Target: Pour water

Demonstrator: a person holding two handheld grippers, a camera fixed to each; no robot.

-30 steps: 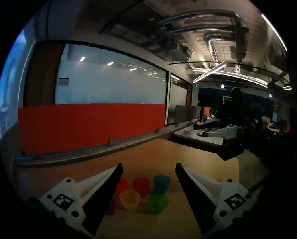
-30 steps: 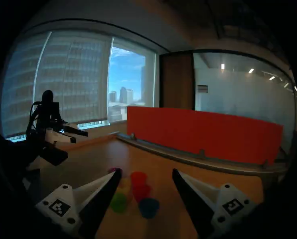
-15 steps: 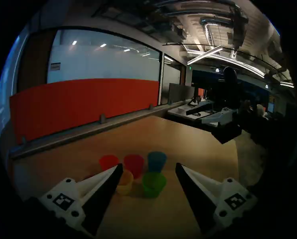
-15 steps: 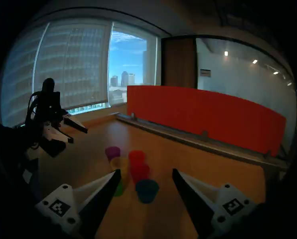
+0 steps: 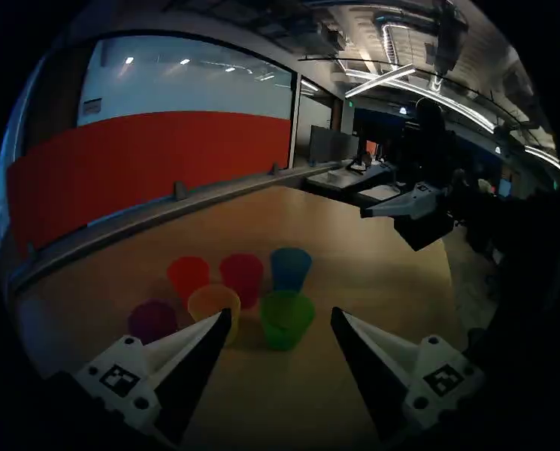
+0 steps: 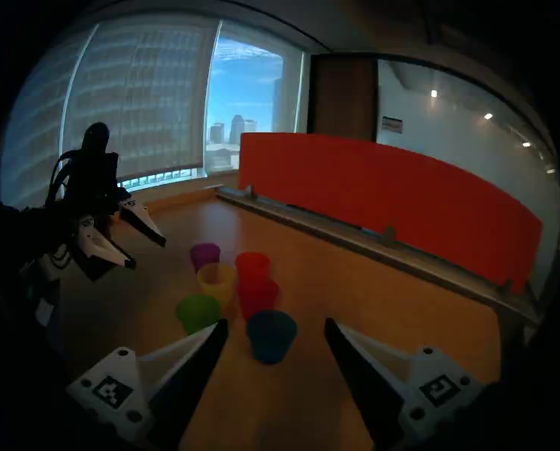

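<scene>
Coloured cups [image 5: 290,267] are clustered on the counter [image 5: 370,263] just ahead of the left hand-held gripper [image 5: 278,311] and right hand-held gripper [image 6: 274,322], both spread wide and empty; pouring is judged not yet begun.

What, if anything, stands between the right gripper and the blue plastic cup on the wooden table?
Nothing visible does. The blue plastic cup stands nearest the open right gripper, straight ahead of its jaws; the red plastic cup is behind it, the green plastic cup off to one side.
</scene>
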